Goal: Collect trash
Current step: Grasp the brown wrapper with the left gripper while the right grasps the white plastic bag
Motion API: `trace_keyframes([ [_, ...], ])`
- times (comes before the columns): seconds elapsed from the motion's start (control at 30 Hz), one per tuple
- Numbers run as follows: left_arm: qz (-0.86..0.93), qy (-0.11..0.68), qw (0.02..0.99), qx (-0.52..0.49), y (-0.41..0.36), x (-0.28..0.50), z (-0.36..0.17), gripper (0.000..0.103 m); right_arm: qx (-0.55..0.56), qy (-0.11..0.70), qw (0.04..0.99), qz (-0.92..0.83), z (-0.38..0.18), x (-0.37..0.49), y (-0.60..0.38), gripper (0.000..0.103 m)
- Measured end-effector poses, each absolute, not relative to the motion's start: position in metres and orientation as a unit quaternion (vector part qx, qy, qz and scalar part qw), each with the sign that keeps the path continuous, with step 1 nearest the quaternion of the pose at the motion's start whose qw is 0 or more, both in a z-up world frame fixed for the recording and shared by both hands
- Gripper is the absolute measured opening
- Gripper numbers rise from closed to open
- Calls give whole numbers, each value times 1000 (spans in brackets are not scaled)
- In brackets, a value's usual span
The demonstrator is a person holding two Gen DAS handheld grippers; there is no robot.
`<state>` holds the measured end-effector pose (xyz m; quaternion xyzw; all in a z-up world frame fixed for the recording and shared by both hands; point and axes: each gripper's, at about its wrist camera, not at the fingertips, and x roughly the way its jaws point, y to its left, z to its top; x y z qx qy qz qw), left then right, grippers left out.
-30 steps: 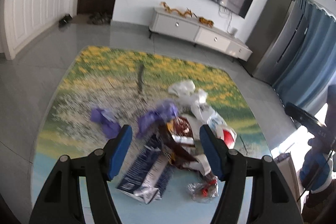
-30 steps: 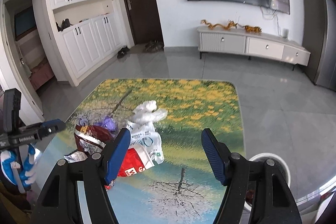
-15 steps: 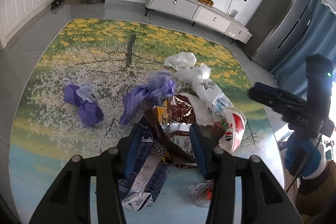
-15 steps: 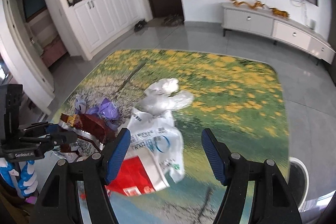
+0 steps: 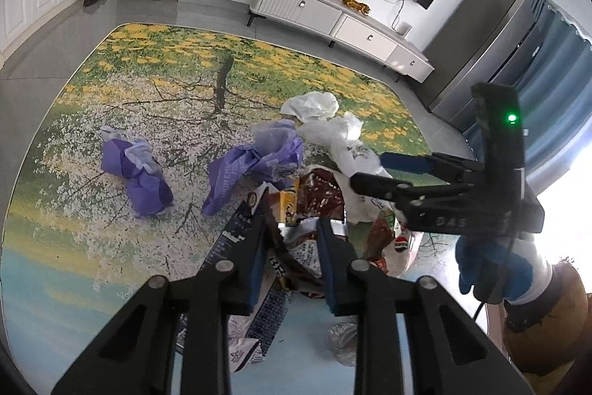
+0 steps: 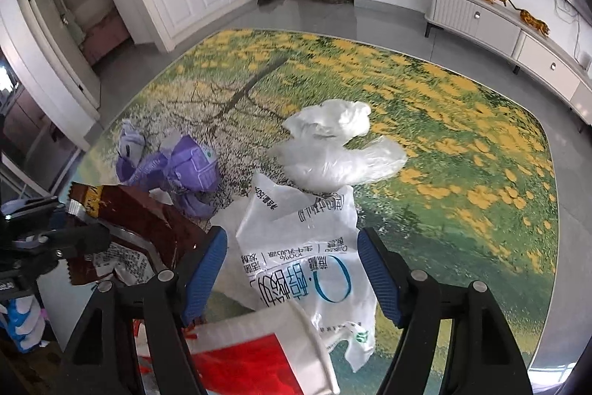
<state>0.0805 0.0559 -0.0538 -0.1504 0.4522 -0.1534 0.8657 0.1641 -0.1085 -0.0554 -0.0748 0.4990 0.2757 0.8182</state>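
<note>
**Supervisor:** Left wrist view: report.

**Operator:** My left gripper (image 5: 292,250) is closing; its jaws stand narrow around the crumpled brown snack wrapper (image 5: 318,195), which sits in the litter pile on the printed table top (image 5: 111,247). Whether the pads press yet, I cannot tell. I judge the foil light, crackly and slippery; take a folded ridge, not a flat face.

**Supervisor:** Right wrist view.

**Operator:** My right gripper (image 6: 292,269) is opening, jaws wide, straddling the white printed plastic bag (image 6: 307,247) without touching it. I expect thin, limp, slick film; grip a bunched fold. The clear plastic bag (image 6: 333,150) lies just beyond.
</note>
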Motion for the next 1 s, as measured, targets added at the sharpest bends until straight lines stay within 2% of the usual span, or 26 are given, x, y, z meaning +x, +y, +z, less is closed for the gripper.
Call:
trace_keyframes([
  [0.07, -155, 448, 867, -152, 56, 79, -52, 19, -80, 500, 818, 273, -58, 165, -106, 71],
  [0.13, -157, 443, 869, -152, 56, 76, -49, 14, -78, 503, 817, 273, -59, 167, -108, 63],
  [0.33, -158, 431, 875, -154, 56, 69, -42, 11, -80, 492, 822, 276, -50, 160, -110, 41],
  [0.6, -154, 415, 884, -152, 56, 56, -29, 11, -76, 466, 839, 270, -29, 142, -121, 34],
  [1.0, -137, 354, 916, -129, 68, 32, 23, 11, -47, 377, 883, 275, 47, 95, -140, 34],
])
